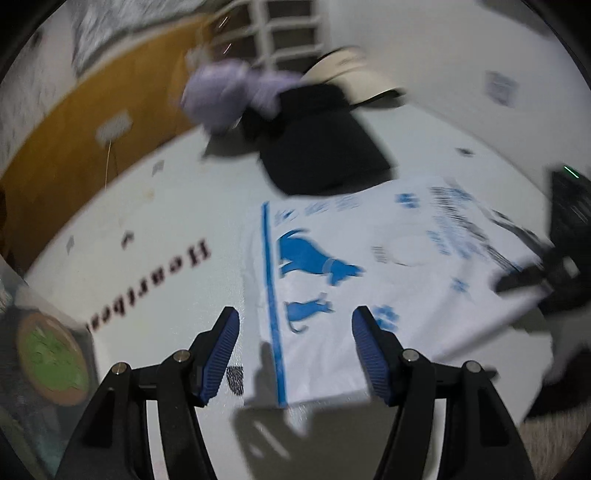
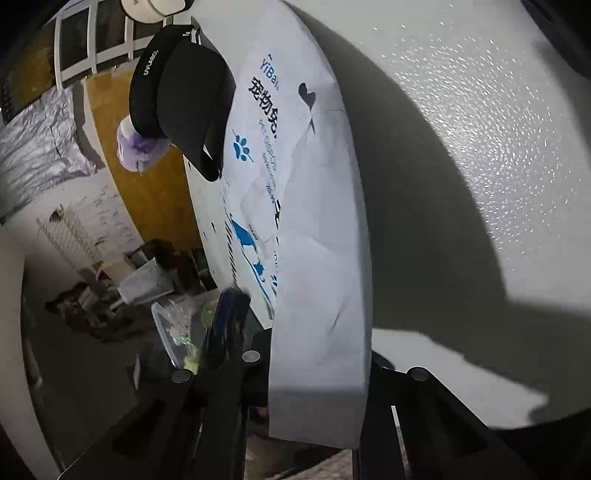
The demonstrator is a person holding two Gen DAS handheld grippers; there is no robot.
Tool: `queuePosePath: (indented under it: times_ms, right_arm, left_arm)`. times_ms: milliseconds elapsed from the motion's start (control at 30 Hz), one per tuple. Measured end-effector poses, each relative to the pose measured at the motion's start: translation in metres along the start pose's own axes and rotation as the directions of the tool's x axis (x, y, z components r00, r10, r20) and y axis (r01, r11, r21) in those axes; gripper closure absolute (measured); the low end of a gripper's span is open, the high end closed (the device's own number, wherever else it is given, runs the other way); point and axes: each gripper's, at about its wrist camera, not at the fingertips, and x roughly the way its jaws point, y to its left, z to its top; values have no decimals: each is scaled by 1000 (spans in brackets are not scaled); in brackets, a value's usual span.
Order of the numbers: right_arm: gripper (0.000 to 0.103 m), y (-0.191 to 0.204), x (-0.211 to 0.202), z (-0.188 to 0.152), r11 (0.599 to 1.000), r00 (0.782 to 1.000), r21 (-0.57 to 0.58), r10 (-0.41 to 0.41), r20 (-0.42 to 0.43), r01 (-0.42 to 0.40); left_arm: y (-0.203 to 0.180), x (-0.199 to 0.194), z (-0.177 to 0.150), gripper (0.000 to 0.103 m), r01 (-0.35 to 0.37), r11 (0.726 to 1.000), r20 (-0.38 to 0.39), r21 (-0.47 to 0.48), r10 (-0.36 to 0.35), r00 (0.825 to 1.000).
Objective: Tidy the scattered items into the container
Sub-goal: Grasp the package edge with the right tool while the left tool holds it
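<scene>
A white plastic bag with blue cat prints (image 1: 369,273) lies on the white table (image 1: 177,206). My left gripper (image 1: 295,350) is open and empty, just above the bag's near edge. My right gripper (image 2: 317,391) is shut on the bag's edge (image 2: 317,332) and lifts it; it shows at the bag's far right in the left wrist view (image 1: 546,280). A black cap (image 1: 317,147), a lilac cloth bundle (image 1: 225,96) and a cream cap (image 1: 354,74) lie at the table's far side. A clear plastic container (image 2: 166,325) sits beyond the table's left end.
The clear container holds a round green-topped item (image 1: 51,354). The table carries black lettering (image 1: 155,284). An orange wooden panel (image 1: 74,140) runs behind the table. A white window frame (image 1: 280,29) stands at the back. Cluttered floor items (image 2: 110,280) lie beyond the container.
</scene>
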Motion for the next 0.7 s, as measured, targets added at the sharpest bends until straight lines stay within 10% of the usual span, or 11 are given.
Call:
queuePosePath:
  times_ms: [233,500,633,700]
  right_arm:
    - [91,15,0,-1,999,1000,46,18,-8,-17]
    - [91,33,0,-1,1000,1000,29,2,-27,-1]
    - [91,33,-3,1,999,1000,31,-9,-20,10]
    - [91,34,-5,3,999,1000,29,-25,-4,25]
  left_arm:
    - [-54,-31,-25,39,-37,939,107,341,0,994]
    - [-89,17,-33,42,-213,779,192,590,121,974]
    - [-89,35,-25,91,-222,729,186,647,132,974]
    - [-85,37,-18,92,-178,751,156,636,101,983]
